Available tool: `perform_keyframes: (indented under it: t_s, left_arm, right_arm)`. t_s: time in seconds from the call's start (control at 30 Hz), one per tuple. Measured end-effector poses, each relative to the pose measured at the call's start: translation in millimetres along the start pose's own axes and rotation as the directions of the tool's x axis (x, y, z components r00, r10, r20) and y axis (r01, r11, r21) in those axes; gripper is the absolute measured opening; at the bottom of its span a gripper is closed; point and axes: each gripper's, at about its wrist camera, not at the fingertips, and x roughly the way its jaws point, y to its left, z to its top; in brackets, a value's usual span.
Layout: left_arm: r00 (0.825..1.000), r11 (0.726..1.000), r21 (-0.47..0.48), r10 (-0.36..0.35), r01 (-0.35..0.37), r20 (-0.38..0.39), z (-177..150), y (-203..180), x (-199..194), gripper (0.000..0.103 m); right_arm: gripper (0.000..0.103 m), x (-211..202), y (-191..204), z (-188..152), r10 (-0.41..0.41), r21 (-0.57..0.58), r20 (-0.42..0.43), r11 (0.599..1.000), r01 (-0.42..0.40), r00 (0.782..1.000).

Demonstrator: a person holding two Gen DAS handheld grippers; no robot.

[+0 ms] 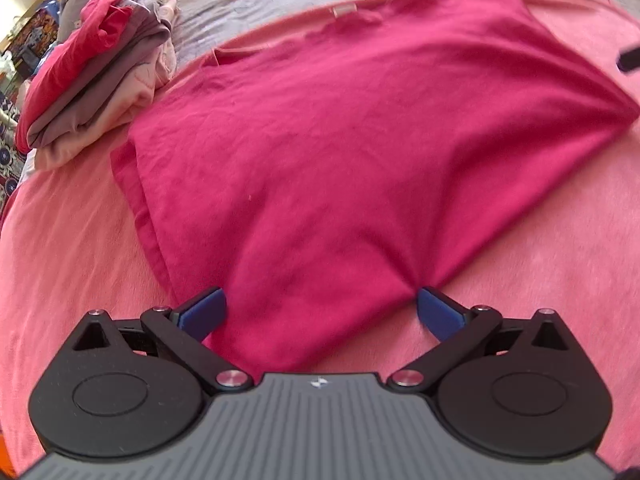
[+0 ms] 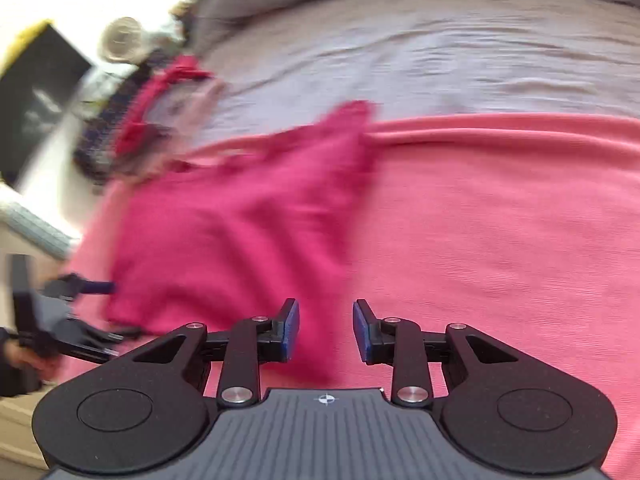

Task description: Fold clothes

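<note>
1. Left wrist view: a magenta shirt (image 1: 340, 152) is seen spread nearly flat on the pink blanket (image 1: 80, 248). Its near corner lies between the blue pads of the left gripper (image 1: 320, 312), whose jaws stand wide apart; the pads are not seen pressing the cloth.
2. Same view: a pile of folded clothes (image 1: 96, 80) is noted just beyond the shirt's far left corner, partly on a grey sheet (image 1: 280, 4).
3. Right wrist view (blurred): the right gripper (image 2: 326, 332) hangs over the shirt's right edge, jaws partly parted, nothing clamped between them.
4. Same view: the left gripper and the hand (image 2: 24, 356) holding it are seen at the shirt's near left corner.
5. Handling, judged: the shirt is light, limp and likely to crease. Hold is best taken at corners or hems, both layers pinched together.
</note>
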Motion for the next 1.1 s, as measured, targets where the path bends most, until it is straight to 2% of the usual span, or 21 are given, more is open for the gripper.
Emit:
perform_keyframes:
  t_s: [0.03, 0.1, 0.13, 0.2, 0.23, 0.3, 0.43, 0.5, 0.53, 0.6, 0.67, 0.73, 0.8, 0.87, 0.97, 1.03, 1.1]
  left_arm:
    - [1.000, 1.000, 0.023, 0.012, -0.012, 0.003, -4.2, -1.2, -2.1, 0.103]
    - [1.000, 0.998, 0.052, 0.030, -0.030, 0.001, -10.6, -1.4, -8.9, 0.103]
    - [0.999, 0.997, 0.063, 0.048, -0.048, 0.003, -13.4, -0.7, -13.6, 0.103]
    - [0.996, 0.993, 0.076, 0.091, -0.092, 0.021, -19.1, 3.7, -26.0, 0.102]
    - [0.994, 0.991, 0.077, 0.108, -0.111, 0.033, -21.7, 6.5, -32.1, 0.102]
    - [0.992, 0.994, 0.020, 0.101, -0.103, 0.080, -22.6, 18.3, -43.9, 0.102]
    - [0.982, 0.991, -0.071, 0.123, -0.113, 0.147, -16.5, 34.7, -48.2, 0.102]
    - [0.979, 0.984, -0.070, 0.172, -0.165, 0.112, -16.0, 36.8, -35.8, 0.103]
    - [0.977, 0.978, -0.057, 0.204, -0.201, 0.061, -19.8, 37.5, -25.6, 0.103]
    - [0.976, 0.972, -0.093, 0.217, -0.215, 0.015, -32.4, 45.2, -17.8, 0.103]
    - [0.974, 0.966, -0.130, 0.220, -0.225, -0.056, -40.1, 54.3, -13.1, 0.103]
    - [0.954, 0.946, -0.135, 0.283, -0.296, -0.102, -44.8, 59.6, -15.6, 0.103]
    - [0.932, 0.925, -0.136, 0.339, -0.356, -0.131, -47.5, 64.1, -19.6, 0.101]
    - [0.929, 0.916, -0.161, 0.355, -0.367, -0.101, -42.8, 66.4, -29.5, 0.098]
    - [0.955, 0.940, -0.188, 0.296, -0.285, 0.035, -19.4, 56.3, -44.5, 0.098]
    - [0.963, 0.965, -0.163, 0.229, -0.206, 0.138, 2.8, 36.4, -45.6, 0.098]
    - [0.959, 0.983, -0.114, 0.164, -0.141, 0.229, 25.8, 13.3, -42.3, 0.098]
  right_arm:
    - [0.032, 11.4, 8.0, -2.6, -0.007, -0.029, -0.023, 1.000, 0.006, 1.000]
    - [0.031, 39.0, 14.4, -16.2, -0.158, -0.085, -0.107, 0.985, 0.150, 0.982]
    - [0.031, 36.4, 6.6, -24.4, -0.153, -0.067, -0.068, 0.987, 0.149, 0.986]
    - [0.033, 20.8, -4.9, -28.6, -0.183, 0.083, -0.054, 0.979, 0.187, 0.982]
    - [0.038, 13.0, -10.6, -30.8, -0.199, 0.158, -0.048, 0.966, 0.204, 0.979]
    - [0.043, -5.5, -9.4, -39.5, -0.256, 0.198, -0.021, 0.947, 0.255, 0.967]
    - [0.045, -14.7, -2.4, -57.3, -0.259, 0.304, 0.023, 0.922, 0.240, 0.965]
    - [0.045, -7.3, 1.9, -59.9, -0.252, 0.358, 0.049, 0.908, 0.219, 0.966]
    - [0.045, -3.0, 4.7, -59.1, -0.250, 0.364, 0.058, 0.907, 0.213, 0.967]
    - [0.047, 5.5, 10.4, -57.6, -0.246, 0.376, 0.075, 0.904, 0.201, 0.966]
    - [0.049, 7.2, 11.2, -57.0, -0.271, 0.385, 0.068, 0.895, 0.226, 0.960]
    - [0.051, 5.8, 10.0, -59.1, -0.293, 0.407, 0.066, 0.881, 0.242, 0.954]
    - [0.054, 0.8, 4.9, -66.0, -0.290, 0.462, 0.083, 0.859, 0.221, 0.953]
    - [0.056, -2.2, -2.2, -76.2, -0.285, 0.535, 0.106, 0.824, 0.187, 0.953]
    - [0.057, -0.7, -12.1, -89.9, -0.259, 0.638, 0.157, 0.763, 0.102, 0.953]
    - [0.063, 4.1, -12.0, -94.4, -0.259, 0.665, 0.200, 0.744, 0.063, 0.945]
    - [0.068, 9.6, -6.7, -93.7, -0.263, 0.662, 0.234, 0.748, 0.045, 0.936]
